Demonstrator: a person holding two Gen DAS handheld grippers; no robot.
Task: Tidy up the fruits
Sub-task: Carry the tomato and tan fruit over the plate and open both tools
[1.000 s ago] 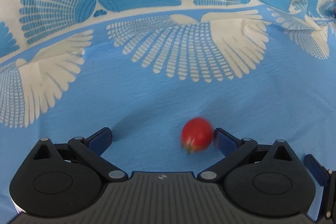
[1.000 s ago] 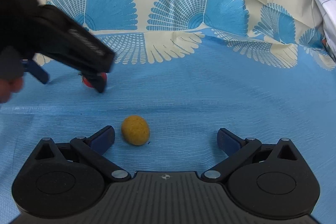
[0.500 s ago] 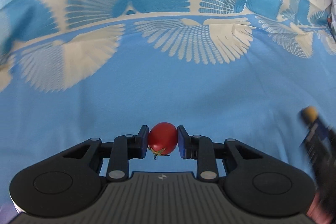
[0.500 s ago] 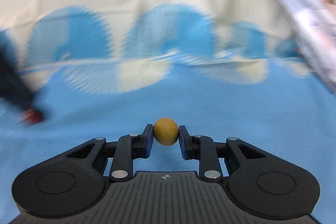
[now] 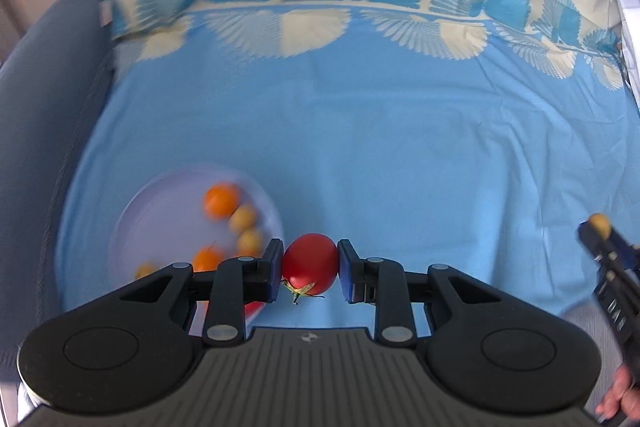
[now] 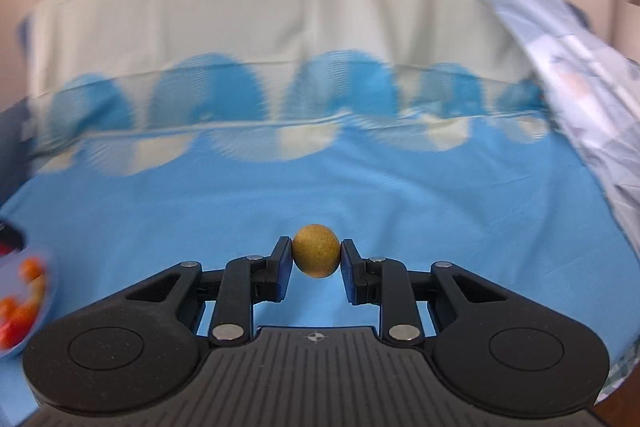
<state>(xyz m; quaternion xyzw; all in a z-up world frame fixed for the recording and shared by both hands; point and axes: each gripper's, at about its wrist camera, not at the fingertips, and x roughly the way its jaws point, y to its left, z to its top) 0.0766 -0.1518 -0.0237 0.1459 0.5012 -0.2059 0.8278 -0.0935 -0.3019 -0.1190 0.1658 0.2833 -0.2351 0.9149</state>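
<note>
Left wrist: glossy red tomato [image 5: 310, 263], green calyx.

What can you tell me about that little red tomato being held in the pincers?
The tomato is small, round, glossy and evenly red, with a green stalk star at its lower side, so it is tipped stalk-down. It looks firm and unbruised. The left gripper clamps it between two blue pads, one on each flank, and nothing else touches it. It hangs above the blue cloth, beside the pale plate of fruits.

Black hand-held gripper [image 5: 310, 271], blue pads [image 5: 275, 269]
</note>
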